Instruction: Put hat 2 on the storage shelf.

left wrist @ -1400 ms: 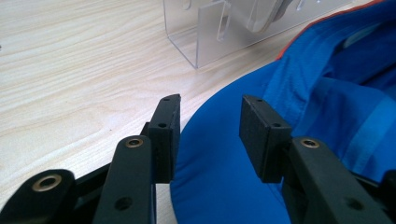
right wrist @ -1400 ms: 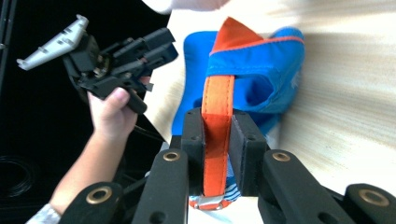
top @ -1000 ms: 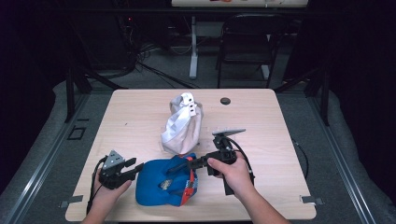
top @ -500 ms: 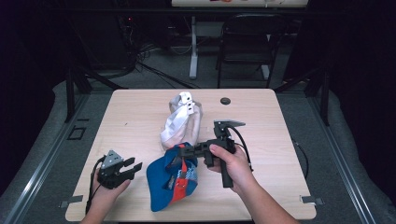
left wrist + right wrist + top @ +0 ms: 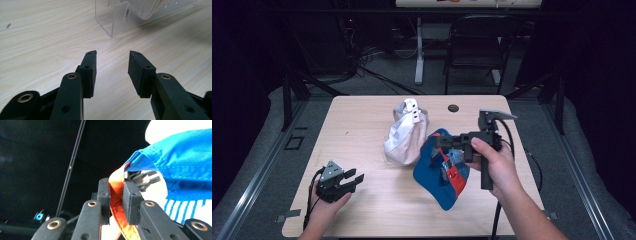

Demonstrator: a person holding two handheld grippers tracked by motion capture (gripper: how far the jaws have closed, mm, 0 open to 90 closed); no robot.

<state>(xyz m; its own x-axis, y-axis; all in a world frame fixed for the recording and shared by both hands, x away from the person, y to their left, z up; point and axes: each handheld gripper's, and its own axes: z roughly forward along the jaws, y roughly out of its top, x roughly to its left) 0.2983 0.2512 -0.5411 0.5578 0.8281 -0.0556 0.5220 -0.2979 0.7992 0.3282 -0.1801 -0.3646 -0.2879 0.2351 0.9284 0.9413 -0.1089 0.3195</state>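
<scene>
Lifting off the counter [image 5: 362, 125] since a second ago, the blue cap [image 5: 439, 175] now dangles below the right gripper [image 5: 443, 141], jaws clamped on its orange strap [image 5: 116, 195], while the left gripper [image 5: 354, 178] rests half-open and empty, likely ready for the white cap [image 5: 404, 135].

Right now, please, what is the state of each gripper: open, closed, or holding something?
Left gripper: open, jaws apart, nothing between them, low over the table.
Right gripper: jaws closed on the orange strap of the blue cap, cap lifted.
</scene>
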